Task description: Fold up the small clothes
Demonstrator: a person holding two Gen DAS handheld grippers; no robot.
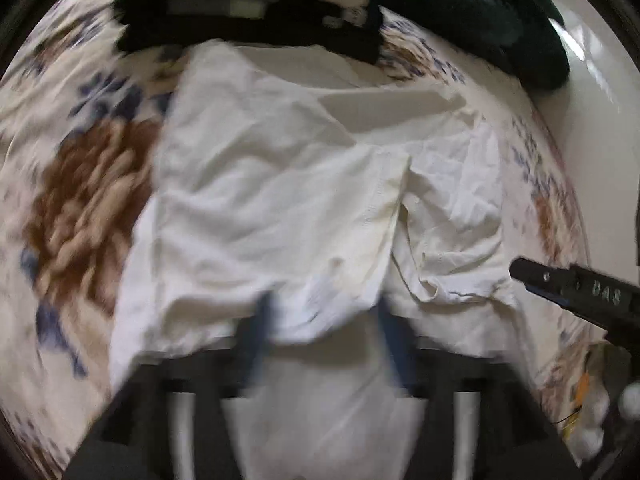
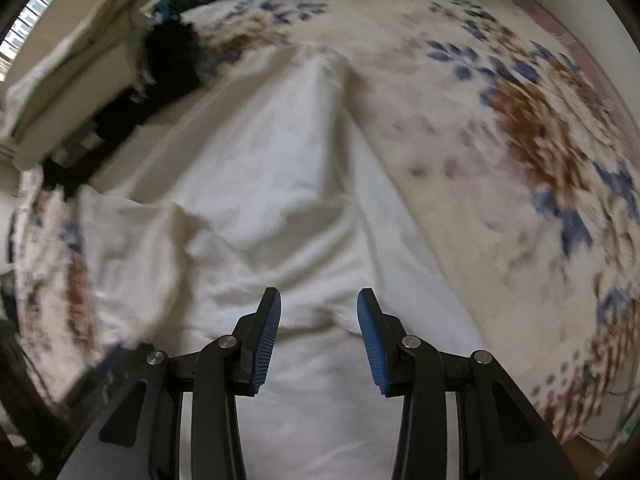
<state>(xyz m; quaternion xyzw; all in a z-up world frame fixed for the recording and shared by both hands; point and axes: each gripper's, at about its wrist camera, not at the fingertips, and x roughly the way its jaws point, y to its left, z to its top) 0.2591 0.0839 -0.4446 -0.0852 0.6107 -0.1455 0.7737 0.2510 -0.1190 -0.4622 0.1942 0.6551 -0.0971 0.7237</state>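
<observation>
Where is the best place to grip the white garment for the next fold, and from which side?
Probably the white garment at its near hem, approached from the near side: that edge lies free and bunched beside the left gripper, so fingers can slide under.

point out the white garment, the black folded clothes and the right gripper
white garment [image 1: 280, 184]: left wrist view, on its flat middle panel.
black folded clothes [image 1: 248, 28]: left wrist view, on the dark stack beyond the garment.
right gripper [image 2: 319, 320]: right wrist view, midway between its blue-padded fingertips, over the garment.
</observation>
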